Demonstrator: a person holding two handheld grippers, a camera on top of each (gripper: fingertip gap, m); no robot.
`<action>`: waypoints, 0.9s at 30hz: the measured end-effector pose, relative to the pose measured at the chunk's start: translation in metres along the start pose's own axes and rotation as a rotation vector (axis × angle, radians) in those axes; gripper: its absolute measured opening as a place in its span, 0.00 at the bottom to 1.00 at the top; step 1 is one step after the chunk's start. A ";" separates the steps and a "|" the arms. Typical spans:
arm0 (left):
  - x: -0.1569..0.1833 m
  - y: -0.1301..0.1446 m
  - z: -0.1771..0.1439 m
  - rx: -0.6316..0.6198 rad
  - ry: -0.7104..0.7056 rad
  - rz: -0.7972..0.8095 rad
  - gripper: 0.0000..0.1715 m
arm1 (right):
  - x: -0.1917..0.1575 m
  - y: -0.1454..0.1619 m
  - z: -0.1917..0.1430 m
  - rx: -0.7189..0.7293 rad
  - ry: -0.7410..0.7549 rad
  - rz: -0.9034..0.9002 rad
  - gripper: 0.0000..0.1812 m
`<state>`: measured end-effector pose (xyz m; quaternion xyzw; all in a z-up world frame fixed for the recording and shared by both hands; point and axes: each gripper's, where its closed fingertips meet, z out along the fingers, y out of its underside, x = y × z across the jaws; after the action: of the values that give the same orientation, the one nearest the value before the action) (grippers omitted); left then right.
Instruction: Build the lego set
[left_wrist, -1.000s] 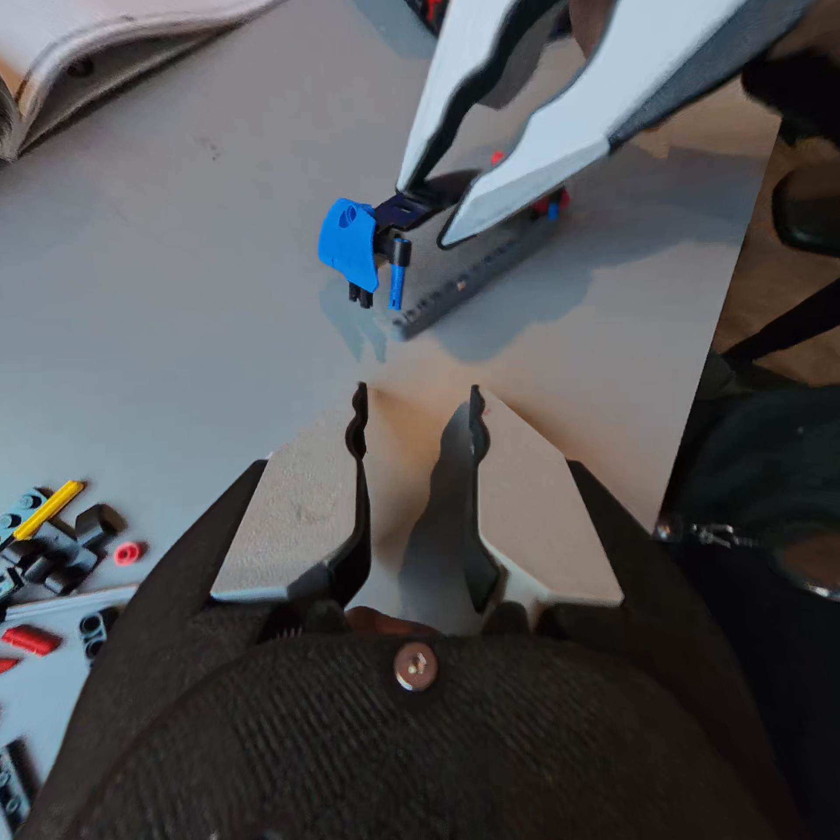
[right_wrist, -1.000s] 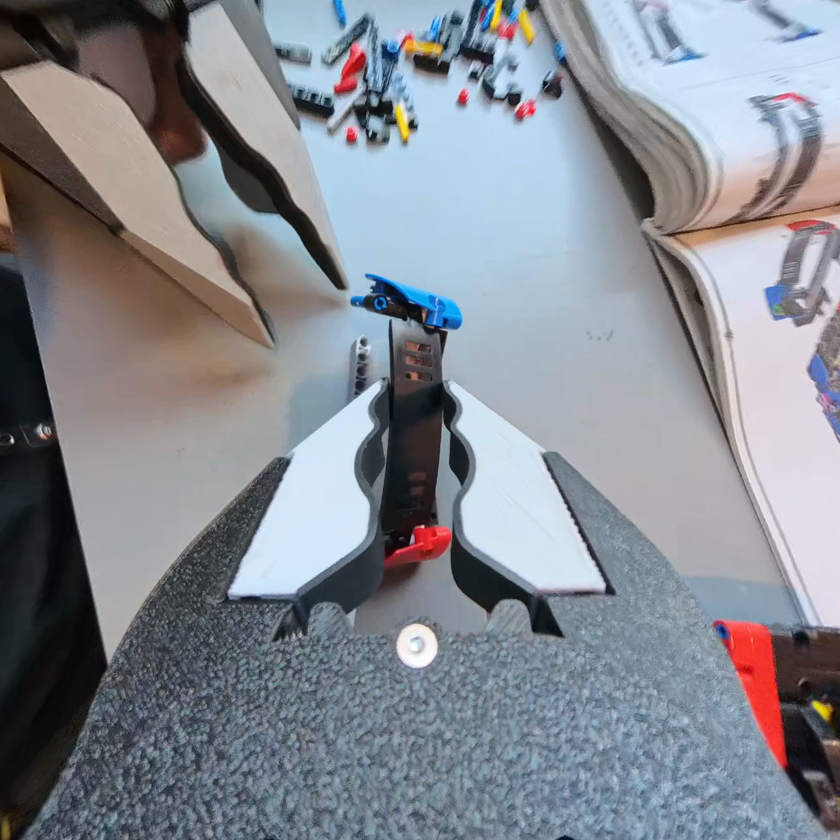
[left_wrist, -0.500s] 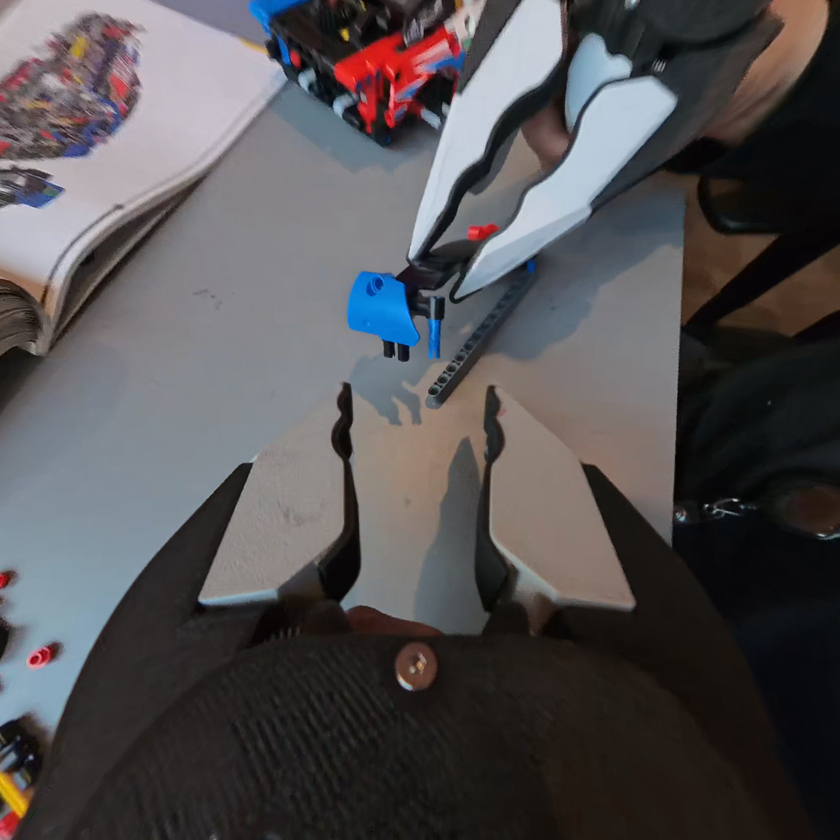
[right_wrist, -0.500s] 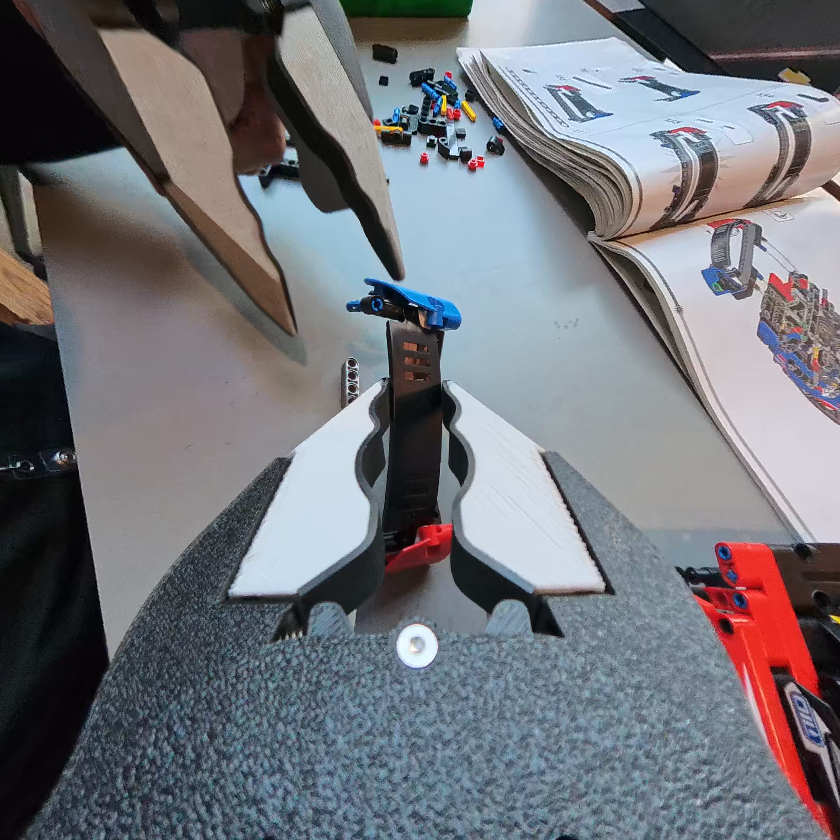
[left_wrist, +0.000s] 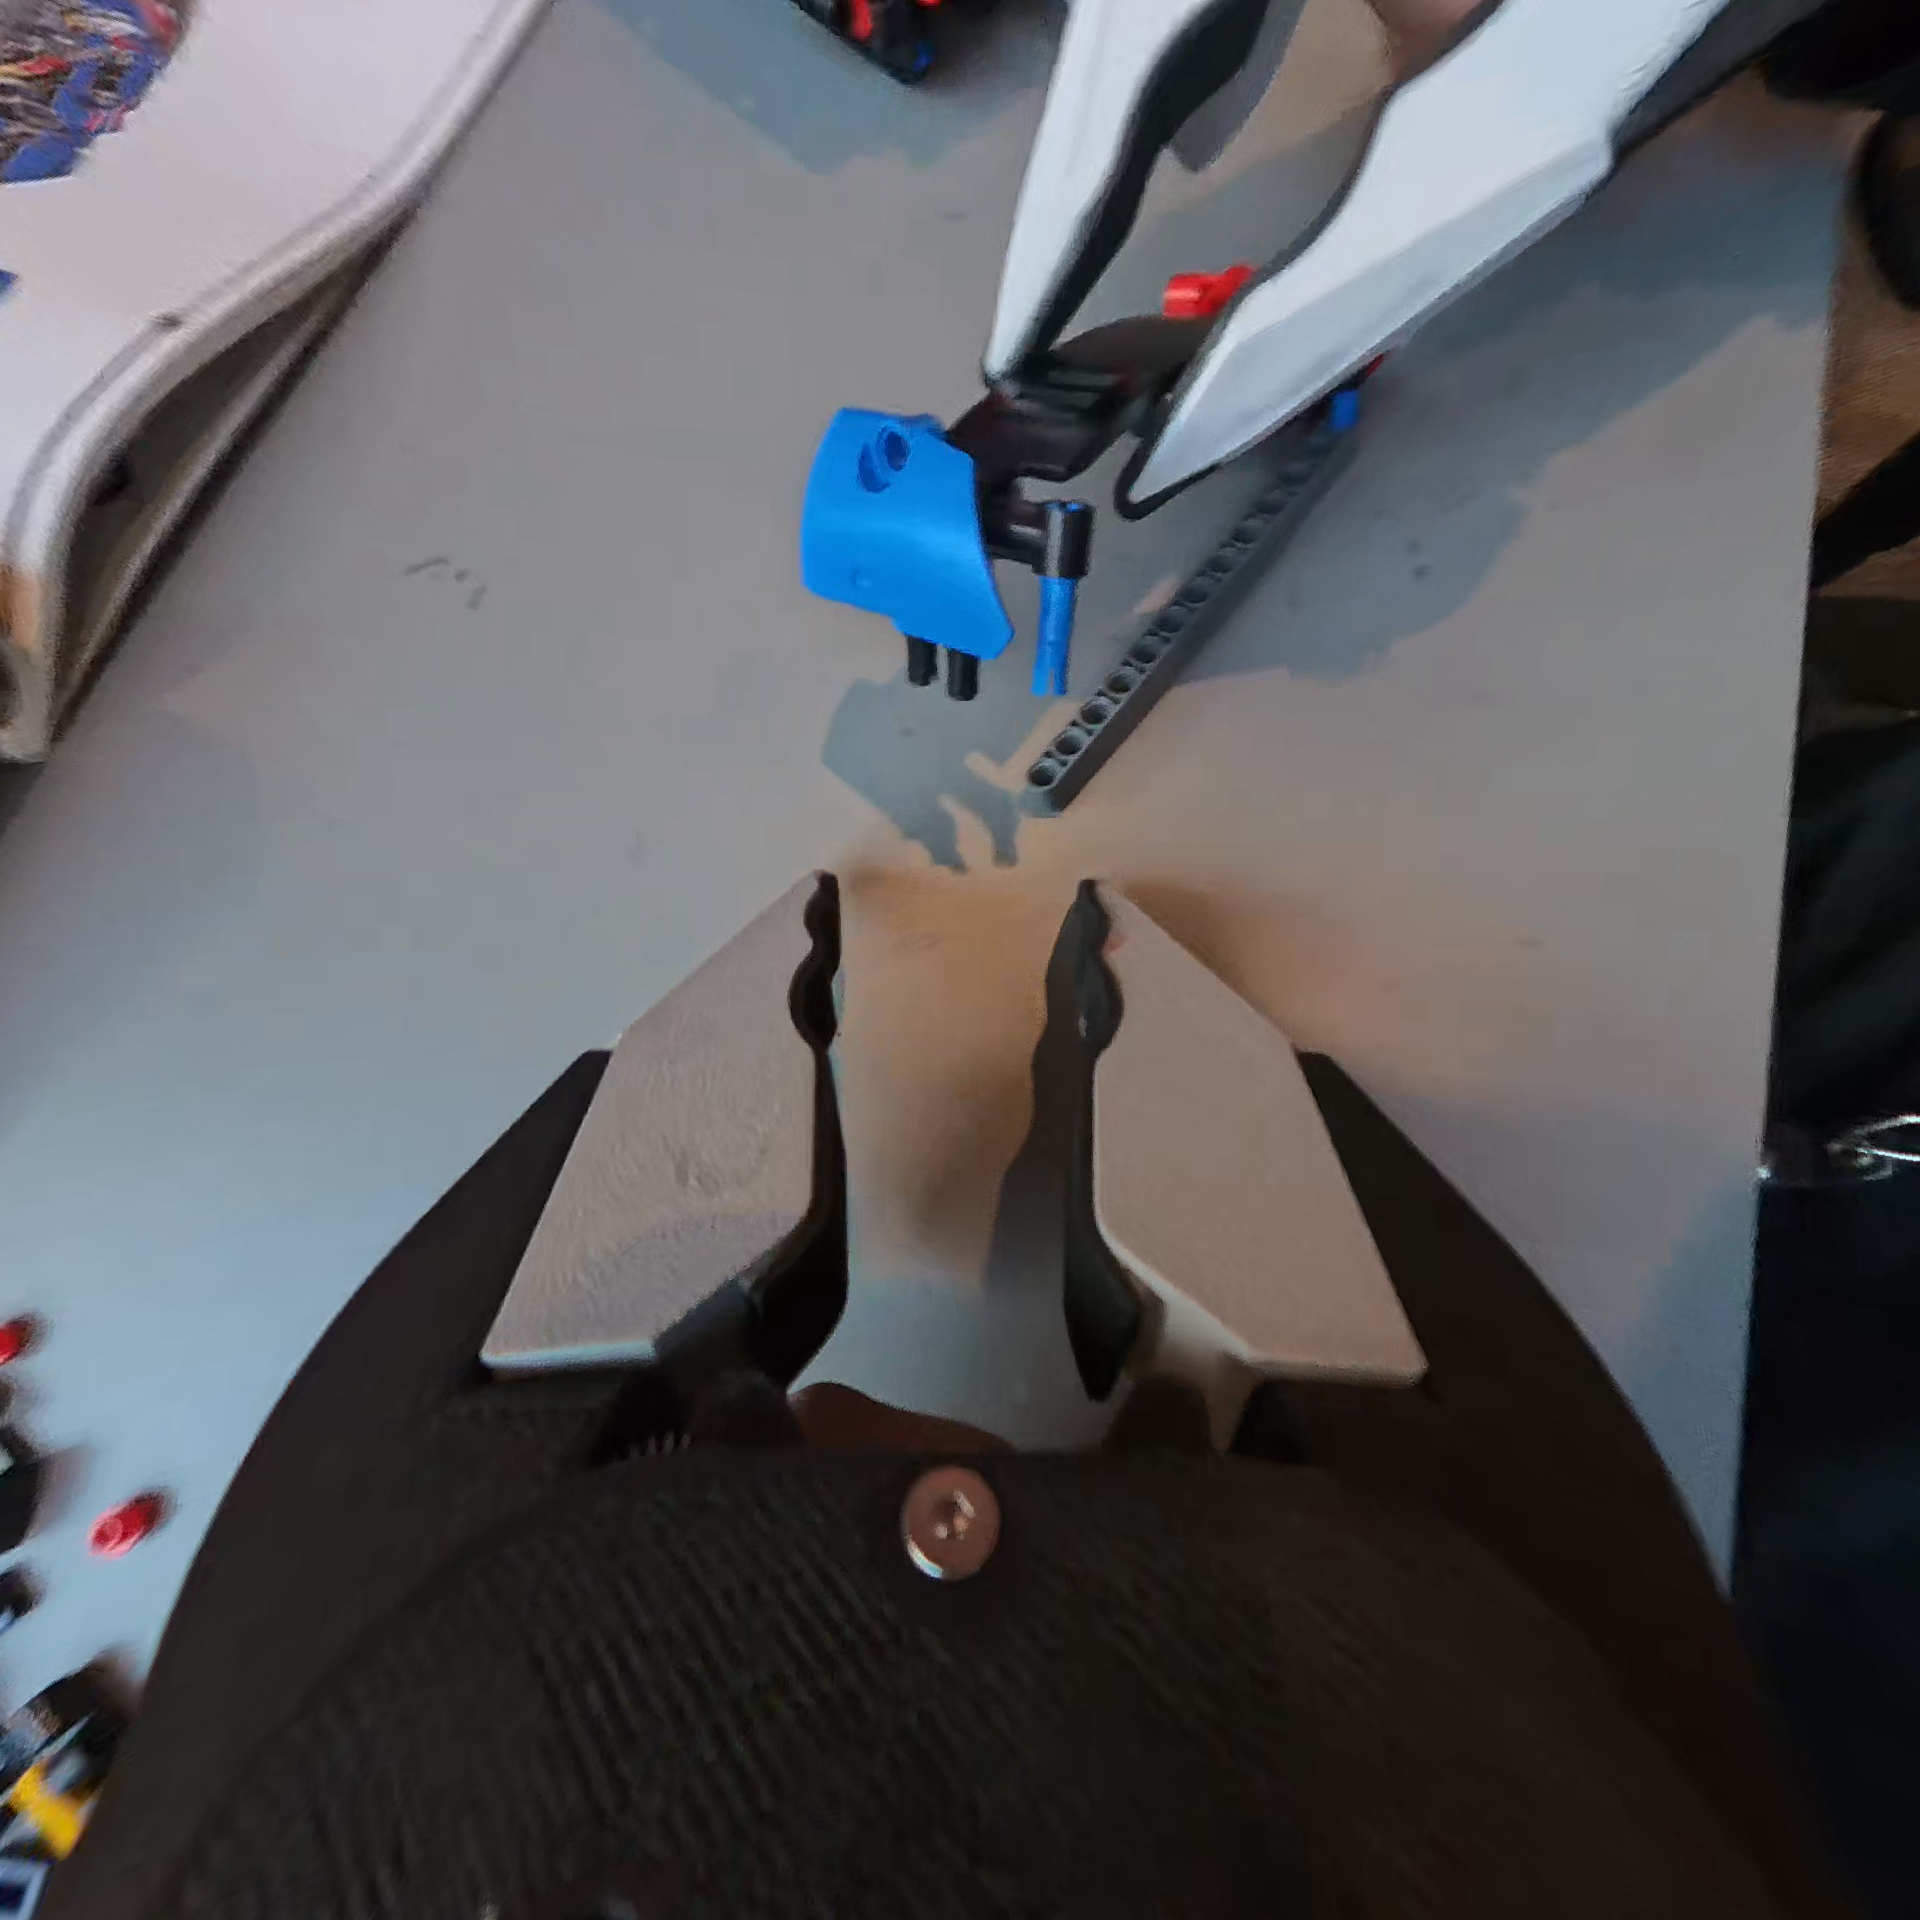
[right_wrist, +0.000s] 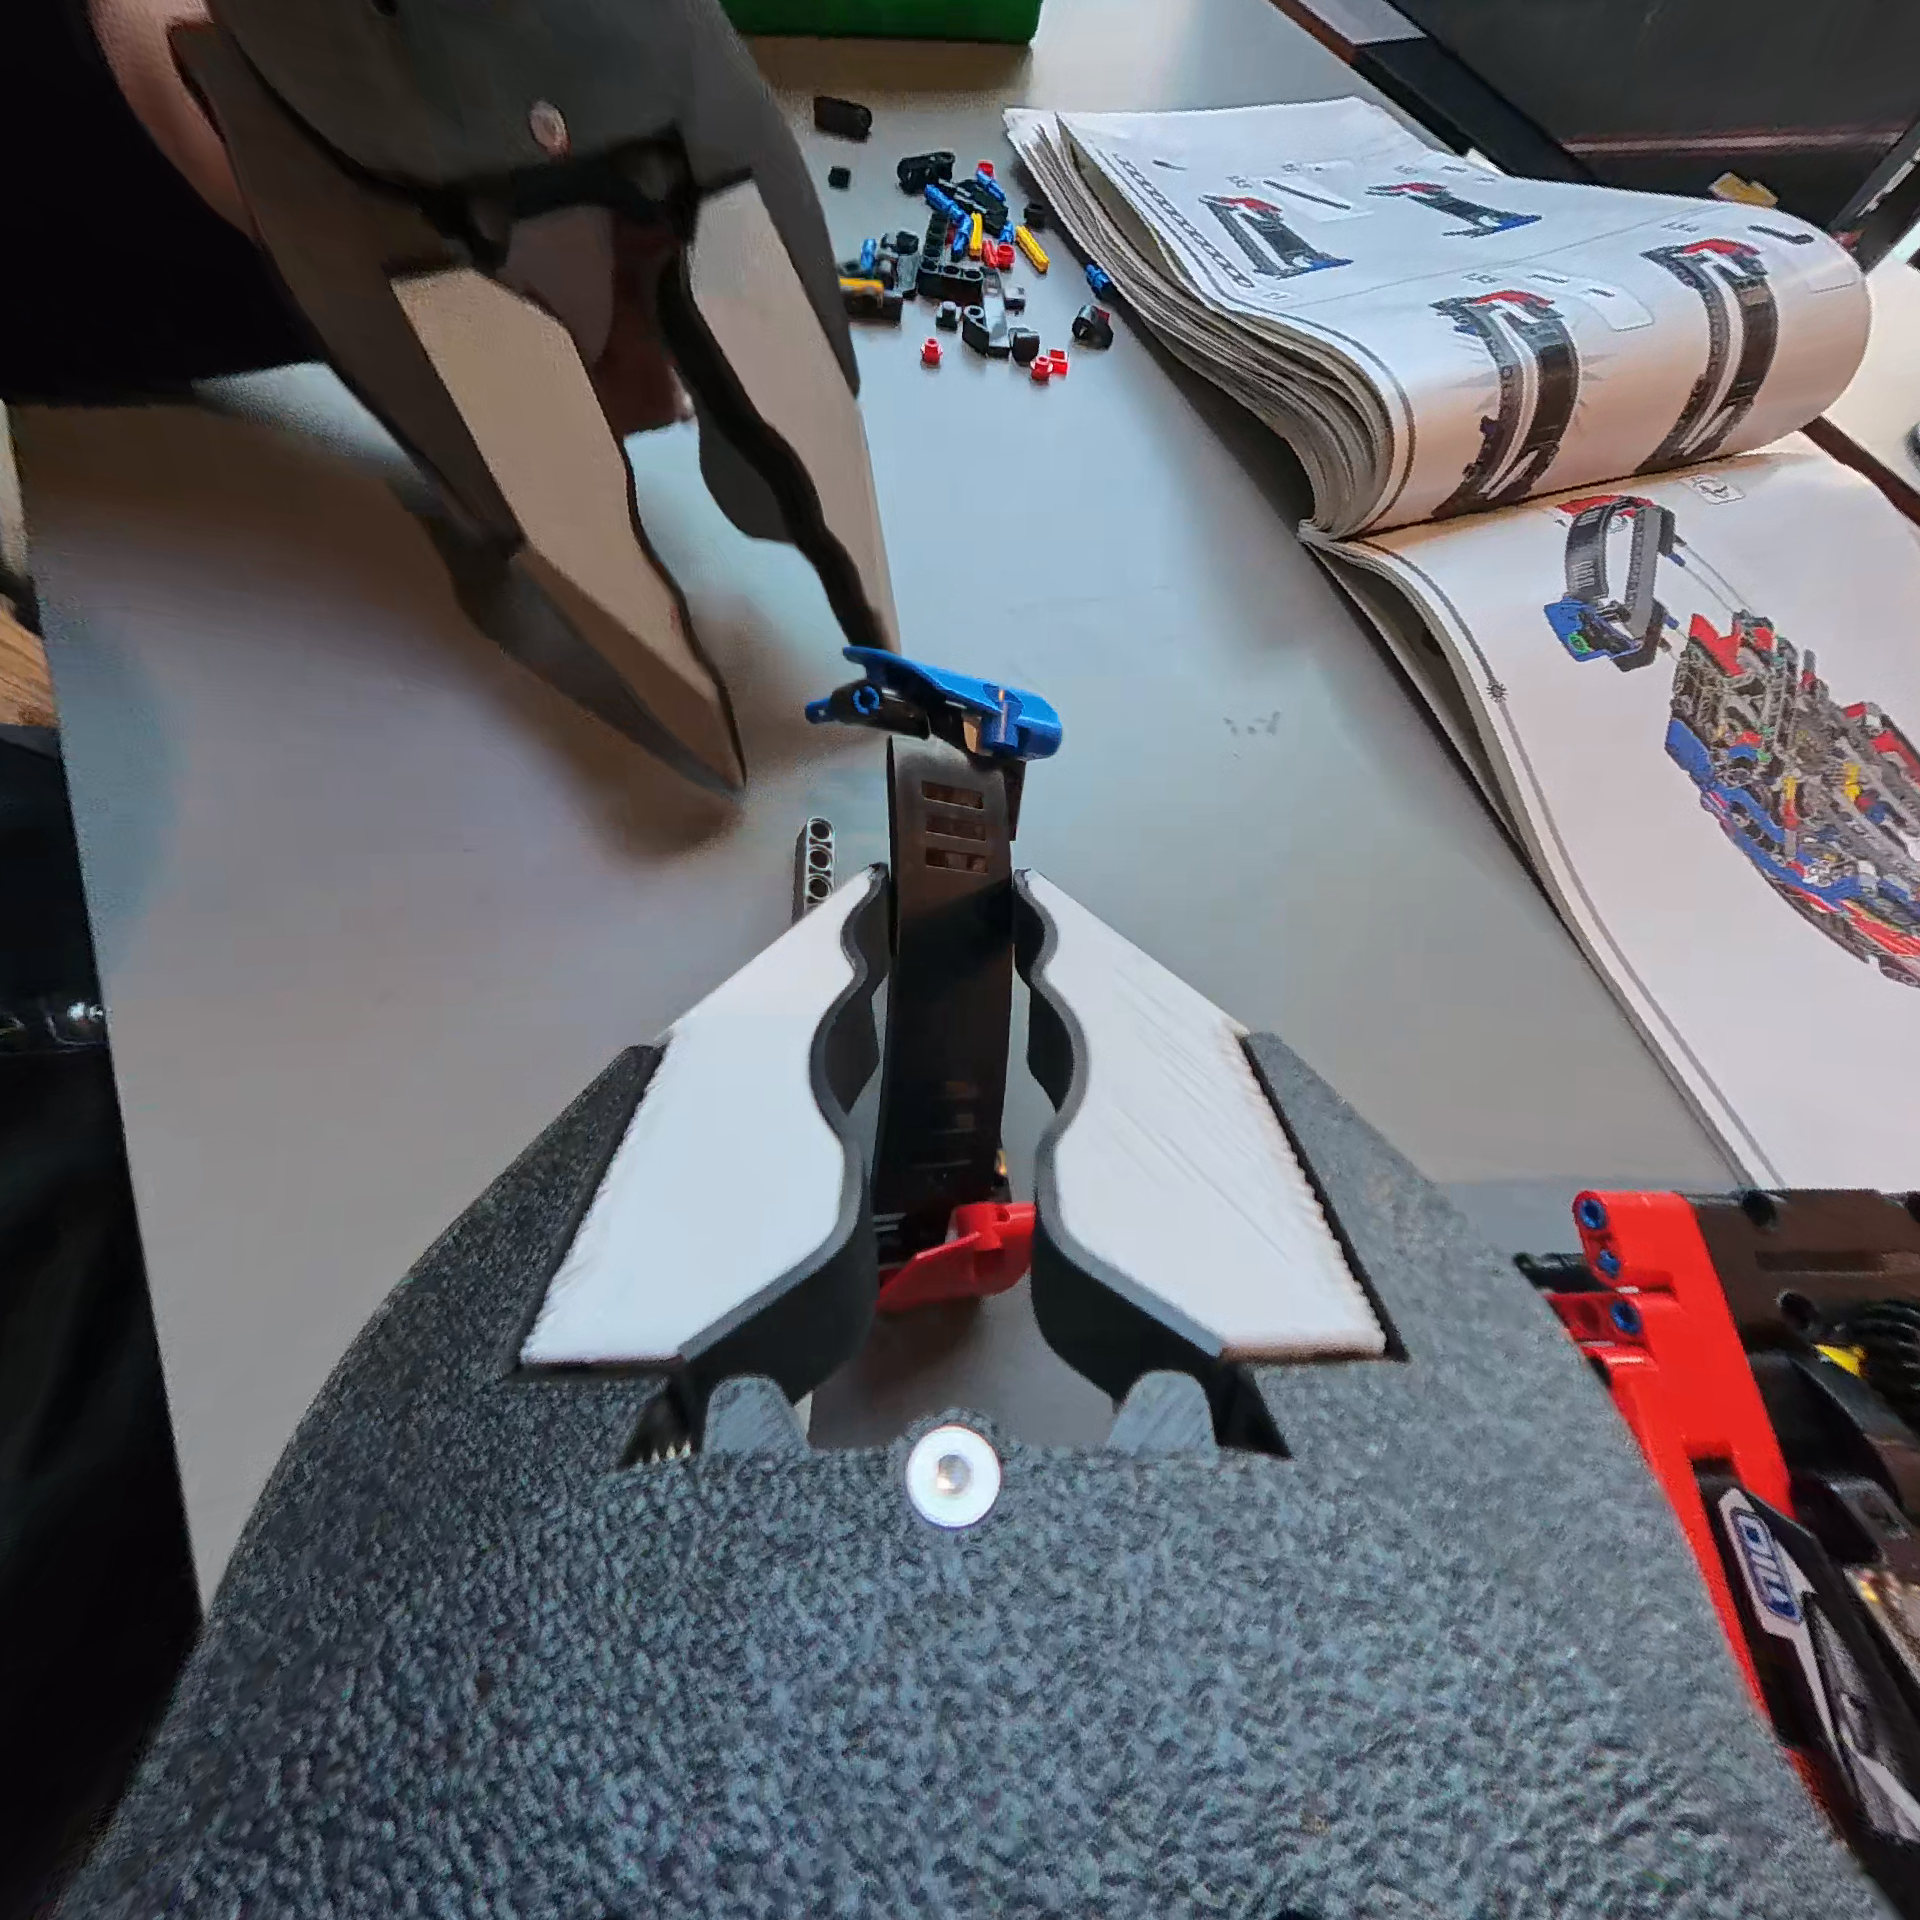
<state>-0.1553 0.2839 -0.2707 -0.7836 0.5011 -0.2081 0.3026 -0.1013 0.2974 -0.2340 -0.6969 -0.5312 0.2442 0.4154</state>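
Observation:
My right gripper (right_wrist: 951, 878) is shut on a black lego sub-assembly (right_wrist: 945, 997) and holds it above the grey table (right_wrist: 416, 935). A blue panel (right_wrist: 961, 707) with pins sits at its far end and a red piece (right_wrist: 961, 1257) at its near end. In the left wrist view the blue panel (left_wrist: 894, 540) hangs from the right gripper's fingers (left_wrist: 1340, 291). My left gripper (left_wrist: 956, 894) is open and empty, just short of the panel. Its fingers (right_wrist: 561, 499) point down beside the panel in the right wrist view. A long grey beam (left_wrist: 1195, 613) lies on the table under the sub-assembly.
An open instruction booklet (right_wrist: 1507, 343) lies on the right. Several loose small parts (right_wrist: 966, 260) lie at the far end of the table. A partly built red and black model (right_wrist: 1714, 1403) stands at my near right. The table edge (left_wrist: 1808, 727) runs close by. There is about 7 cm between the tips of the two grippers.
My left gripper has closed in on the blue panel and its jaws stand a little narrower than half a second ago. The right gripper keeps its hold on the sub-assembly.

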 end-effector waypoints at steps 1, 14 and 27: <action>-0.003 -0.005 -0.006 0.037 -0.010 -0.012 0.22 | 0.000 0.001 0.000 -0.010 0.010 -0.019 0.13; -0.006 -0.027 -0.001 0.062 0.036 0.035 0.19 | -0.002 -0.001 0.005 -0.012 0.021 -0.049 0.13; -0.017 -0.032 -0.008 0.034 0.063 0.067 0.21 | 0.004 0.005 0.004 -0.050 0.074 -0.102 0.13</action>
<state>-0.1461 0.3069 -0.2438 -0.7541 0.5328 -0.2310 0.3067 -0.1011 0.3020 -0.2398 -0.6876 -0.5563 0.1834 0.4290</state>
